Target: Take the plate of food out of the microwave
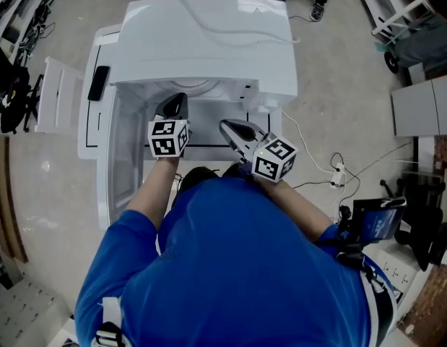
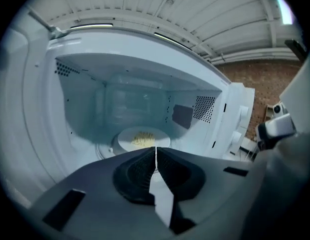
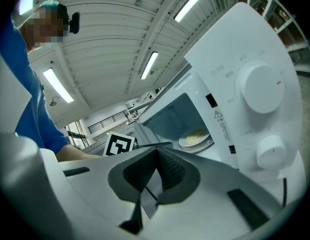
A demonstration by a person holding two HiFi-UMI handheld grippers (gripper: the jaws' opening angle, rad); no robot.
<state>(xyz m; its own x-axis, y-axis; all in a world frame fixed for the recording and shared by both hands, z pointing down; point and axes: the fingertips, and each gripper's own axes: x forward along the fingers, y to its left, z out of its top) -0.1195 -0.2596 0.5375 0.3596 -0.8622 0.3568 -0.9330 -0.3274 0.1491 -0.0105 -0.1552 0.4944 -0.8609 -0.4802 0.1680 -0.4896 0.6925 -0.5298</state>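
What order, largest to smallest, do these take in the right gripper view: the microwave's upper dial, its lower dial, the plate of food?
1. upper dial: clearly largest.
2. lower dial and plate of food: about alike, unranked; the plate lies deeper in the microwave, farther from the camera.

I see pale concrete floor (image 1: 339,63) all around, a grey cabinet (image 1: 424,107) at three o'clock, and tube lights (image 3: 149,64) on the ribbed ceiling (image 3: 109,34) overhead.
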